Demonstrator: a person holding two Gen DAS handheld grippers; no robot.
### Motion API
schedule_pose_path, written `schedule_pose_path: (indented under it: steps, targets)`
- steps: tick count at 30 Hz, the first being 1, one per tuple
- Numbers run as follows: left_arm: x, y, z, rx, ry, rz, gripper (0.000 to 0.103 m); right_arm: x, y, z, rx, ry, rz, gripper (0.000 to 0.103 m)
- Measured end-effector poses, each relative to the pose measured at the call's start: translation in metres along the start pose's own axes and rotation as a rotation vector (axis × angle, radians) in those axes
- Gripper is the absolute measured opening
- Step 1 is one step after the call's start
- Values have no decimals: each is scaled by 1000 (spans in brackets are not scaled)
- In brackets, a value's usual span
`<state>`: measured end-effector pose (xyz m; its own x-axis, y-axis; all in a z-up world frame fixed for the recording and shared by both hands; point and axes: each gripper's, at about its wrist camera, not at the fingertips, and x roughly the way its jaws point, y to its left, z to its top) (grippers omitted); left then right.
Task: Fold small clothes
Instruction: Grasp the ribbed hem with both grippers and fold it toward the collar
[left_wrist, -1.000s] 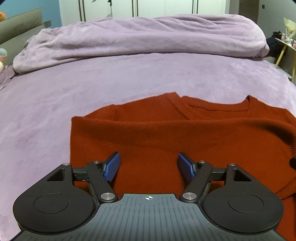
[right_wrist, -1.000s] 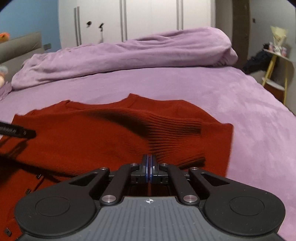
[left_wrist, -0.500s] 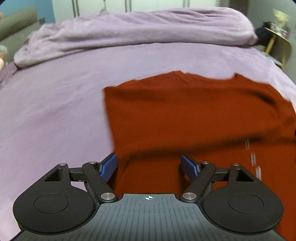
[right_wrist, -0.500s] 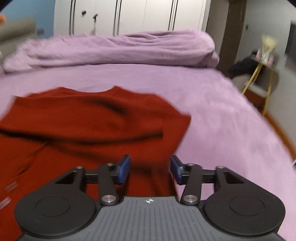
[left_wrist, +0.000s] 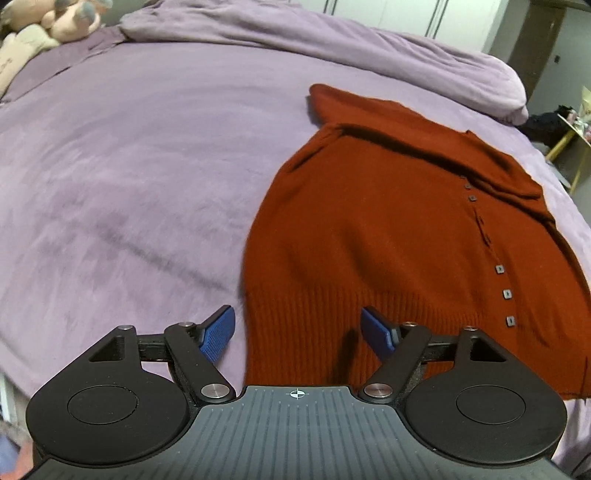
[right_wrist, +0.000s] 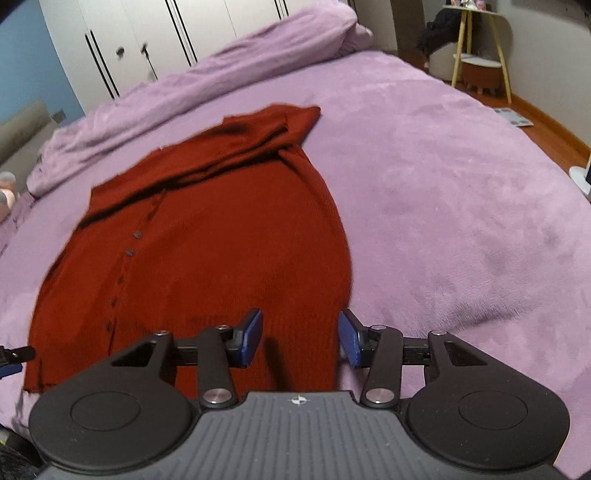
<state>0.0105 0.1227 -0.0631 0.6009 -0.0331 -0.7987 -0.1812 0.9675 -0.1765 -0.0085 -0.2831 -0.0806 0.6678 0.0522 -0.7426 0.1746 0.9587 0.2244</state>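
Note:
A rust-red buttoned cardigan (left_wrist: 388, 229) lies flat on the purple bed, its sleeves folded across the chest and its row of dark buttons (left_wrist: 508, 293) running toward the ribbed hem. My left gripper (left_wrist: 295, 317) hovers over the hem's left corner, its jaws wide and closing slightly, nothing pressed between the blue pads. In the right wrist view the cardigan (right_wrist: 221, 229) stretches away from my right gripper (right_wrist: 300, 321). It hangs over the hem's right corner, jaws apart and closing, and the pads do not touch the knit.
A bunched purple duvet (left_wrist: 332, 48) lies along the far side of the bed (left_wrist: 129, 166). Plush toys (left_wrist: 55, 22) sit at the far left corner. Beyond the bed stand white wardrobe doors (right_wrist: 147, 37) and a yellow-legged side table (right_wrist: 480, 55).
Both grippers have drawn back from the cardigan's chest to its hem, the left toward the left corner, the right toward the right. The right gripper opened and let go of the folded sleeve.

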Motion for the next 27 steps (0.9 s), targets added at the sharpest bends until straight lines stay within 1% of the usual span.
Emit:
schedule_pose_path:
  steps: [1,2,4,6,7,8,11,15,16,17,18,19,20,21,23,24,25,27]
  targets:
    - [-1,3,-1,-8,0,-1,73,1,-1,0,13,14,3,40]
    - [-2,6,-2,-21,2,-5,70,2,-4,-1,31,25,10,39]
    - [-4,14,-6,-80,18,-41,69,6,-8,-4,67,48,20,35]
    - [0,23,-6,-139,47,-102,67,8,-15,-8,110,75,40,34]
    - [5,24,-5,-160,67,-112,65,9,-19,-10,134,89,57,34]
    - [7,26,-8,-175,80,-109,61,11,-23,-11,159,109,78,34]
    - [9,32,-8,-195,91,-125,60,14,-31,-15,206,134,121,34]
    - [10,37,-6,-179,116,-171,59,19,-43,-16,296,159,204,34]
    - [11,39,-5,-184,127,-184,53,21,-45,-15,310,163,217,33]
    - [12,42,-4,-191,135,-190,43,21,-45,-15,322,164,229,28]
    - [13,45,-3,-200,145,-199,39,22,-44,-15,330,166,239,21]
    - [13,48,-2,-211,154,-216,30,23,-45,-15,336,171,247,17]
    - [15,51,-2,-225,166,-236,18,24,-45,-15,339,174,253,14]
    - [17,53,-1,-239,178,-257,13,26,-45,-15,339,174,258,11]
    - [20,56,-1,-255,187,-274,11,27,-45,-15,338,176,263,9]
    - [21,57,-1,-262,191,-284,10,27,-45,-15,340,177,267,5]
    - [22,57,-1,-269,194,-294,9,26,-46,-14,347,177,279,5]
    - [21,59,1,-282,194,-316,8,24,-50,-10,390,174,333,5]
